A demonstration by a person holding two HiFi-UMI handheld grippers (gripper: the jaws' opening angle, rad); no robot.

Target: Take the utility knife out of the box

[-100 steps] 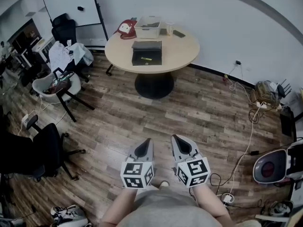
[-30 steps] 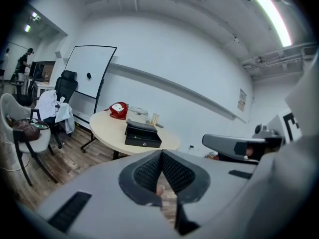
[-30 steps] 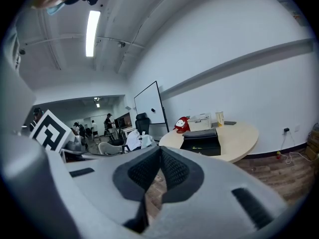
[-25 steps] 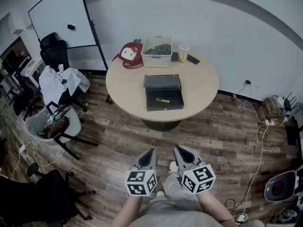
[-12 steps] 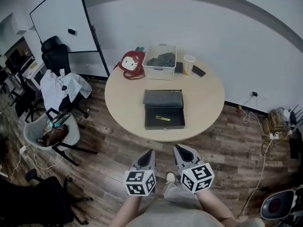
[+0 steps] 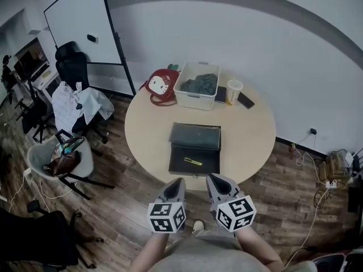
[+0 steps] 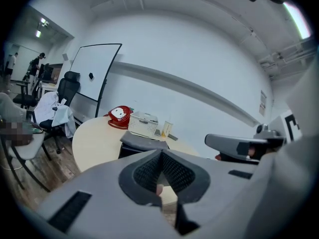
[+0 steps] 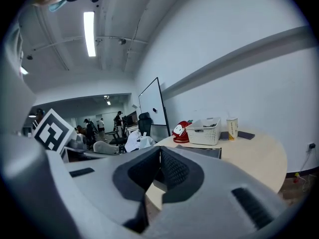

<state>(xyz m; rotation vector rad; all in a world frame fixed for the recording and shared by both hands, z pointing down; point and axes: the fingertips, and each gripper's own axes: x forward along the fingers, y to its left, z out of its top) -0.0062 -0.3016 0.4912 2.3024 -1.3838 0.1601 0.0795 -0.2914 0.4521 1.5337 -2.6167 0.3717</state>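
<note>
At the far left, a whiteboard (image 6: 76, 18) leans against the wall, with black office chairs (image 6: 71, 67) before it and a grey chair (image 6: 59, 160) holding a bag nearer the camera. The round wooden counter (image 6: 144, 132) fills the middle of the head view.

On its far side a red bag (image 6: 161, 85) lies just beside a white basket (image 6: 198, 86) of dark cloth. To the right of the basket stand a paper cup (image 6: 233, 92) and a dark phone (image 6: 245, 100).

The black box (image 6: 194, 149) sits open on the near half of the counter, its lid folded back toward the basket. The utility knife (image 6: 193, 162), a small yellow shape, lies inside the box's open tray, untouched.

The left tool (image 6: 177, 183) hangs just off the counter's near edge, above the wood floor (image 6: 113, 208), pointing at the box. Its jaws are pressed together with nothing between them. The right tool (image 6: 212, 179) is close beside it, also aimed at the box, with its jaws likewise pressed together and empty. Both are well apart from the knife.
</note>
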